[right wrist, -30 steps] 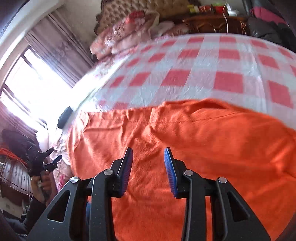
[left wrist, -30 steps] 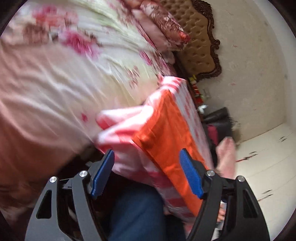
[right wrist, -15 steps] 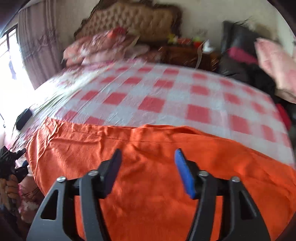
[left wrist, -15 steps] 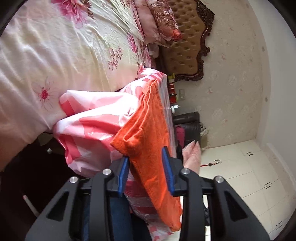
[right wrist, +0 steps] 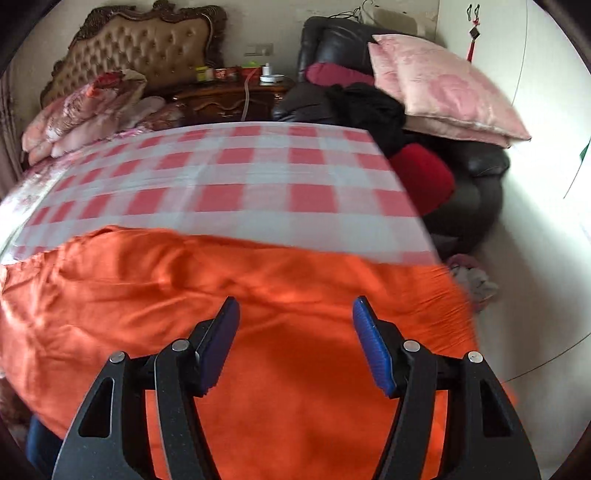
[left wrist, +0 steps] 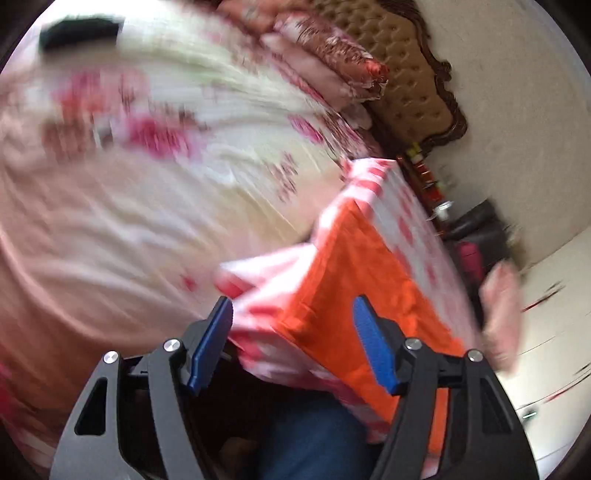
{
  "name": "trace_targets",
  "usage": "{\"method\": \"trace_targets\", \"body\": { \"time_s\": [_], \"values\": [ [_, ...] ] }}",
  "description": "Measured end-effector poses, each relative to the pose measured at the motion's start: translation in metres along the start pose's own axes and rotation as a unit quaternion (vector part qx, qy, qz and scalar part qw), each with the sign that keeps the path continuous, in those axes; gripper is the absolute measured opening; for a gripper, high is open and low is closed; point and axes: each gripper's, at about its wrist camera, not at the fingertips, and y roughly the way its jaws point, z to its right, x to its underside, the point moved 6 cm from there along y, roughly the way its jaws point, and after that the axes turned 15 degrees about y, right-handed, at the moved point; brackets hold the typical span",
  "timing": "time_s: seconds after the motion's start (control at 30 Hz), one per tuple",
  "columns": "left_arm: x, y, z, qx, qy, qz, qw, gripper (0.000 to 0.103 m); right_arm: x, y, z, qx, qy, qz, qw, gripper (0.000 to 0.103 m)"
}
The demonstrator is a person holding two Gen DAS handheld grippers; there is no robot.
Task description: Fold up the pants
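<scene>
The orange pants (right wrist: 258, 280) lie spread across the near part of a red-and-white checked cloth (right wrist: 258, 177) on the bed. My right gripper (right wrist: 295, 308) hovers open just above the pants, with nothing between its pads. In the blurred left wrist view the pants (left wrist: 354, 266) reach the hanging corner of the checked cloth (left wrist: 266, 273). My left gripper (left wrist: 292, 310) is at that corner with its jaws opening. Pants and cloth show between its blue pads, which do not press on them.
A floral bedsheet (left wrist: 147, 184) with a black object (left wrist: 81, 31) covers the bed's other side. Pillows (right wrist: 85, 110) lean on the tufted headboard (right wrist: 144, 48). A black sofa (right wrist: 476, 192) with a pink pillow (right wrist: 443, 88) stands right of the bed. A blue-jeaned leg (left wrist: 314, 435) is below.
Half a second ago the left gripper was pinched on the pants' edge; now it has opened and drawn back. The right gripper opened wider and swept right along the pants.
</scene>
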Motion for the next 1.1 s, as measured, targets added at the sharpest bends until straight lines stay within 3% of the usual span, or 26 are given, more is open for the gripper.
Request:
{"method": "trace_targets", "body": {
  "time_s": [0.03,0.07,0.13,0.17,0.23,0.27,0.33,0.4,0.43,0.53,0.6,0.67,0.97,1.03,1.1],
  "values": [
    [-0.014,-0.005,0.016,-0.019,0.056,0.011,0.9982,0.067,-0.003,0.004,0.005,0.004,-0.011,-0.004,1.000,0.062],
    [-0.023,-0.005,0.035,-0.008,0.098,0.011,0.9951,0.067,-0.008,0.007,0.007,0.006,-0.023,-0.007,1.000,0.062],
    [-0.036,0.007,0.088,0.037,0.200,-0.013,0.9790,0.067,-0.018,0.015,0.009,0.011,-0.056,-0.014,0.998,0.062],
    [-0.038,0.021,0.127,0.063,0.273,-0.032,0.9595,0.067,-0.025,0.019,0.008,0.005,-0.067,-0.020,0.998,0.062],
    [-0.038,0.054,0.190,0.074,0.380,-0.057,0.9203,0.064,-0.032,0.025,0.000,-0.013,-0.073,-0.032,0.997,0.062],
    [-0.035,0.072,0.214,0.080,0.413,-0.076,0.9041,0.054,-0.035,0.029,-0.005,-0.022,-0.080,-0.041,0.996,0.062],
    [-0.024,0.110,0.254,0.091,0.461,-0.116,0.8751,0.039,-0.033,0.033,-0.018,-0.015,-0.107,-0.045,0.993,0.062],
    [-0.009,0.136,0.282,0.098,0.492,-0.144,0.8531,0.037,-0.027,0.037,-0.031,-0.034,-0.124,-0.057,0.990,0.062],
    [-0.003,0.147,0.294,0.106,0.498,-0.158,0.8462,0.037,-0.025,0.038,-0.034,-0.044,-0.126,-0.060,0.989,0.061],
    [0.009,0.168,0.313,0.128,0.490,-0.177,0.8441,0.030,-0.017,0.048,-0.036,-0.037,-0.132,-0.068,0.988,0.061],
    [0.016,0.182,0.319,0.111,0.509,-0.174,0.8356,0.024,-0.012,0.060,-0.031,-0.019,-0.136,-0.076,0.988,0.061],
    [0.013,0.186,0.323,0.106,0.515,-0.170,0.8334,0.023,-0.009,0.064,-0.028,-0.020,-0.133,-0.073,0.988,0.060],
    [-0.010,0.214,0.344,0.097,0.533,-0.170,0.8230,0.023,-0.025,0.079,-0.018,-0.012,-0.085,-0.063,0.994,0.060],
    [-0.011,0.216,0.346,0.096,0.532,-0.178,0.8224,0.023,-0.026,0.081,-0.015,-0.013,-0.077,-0.064,0.995,0.064],
    [-0.011,0.213,0.344,0.097,0.523,-0.175,0.8282,0.033,-0.027,0.081,-0.014,-0.012,-0.078,-0.060,0.995,0.069]
  ]
}}
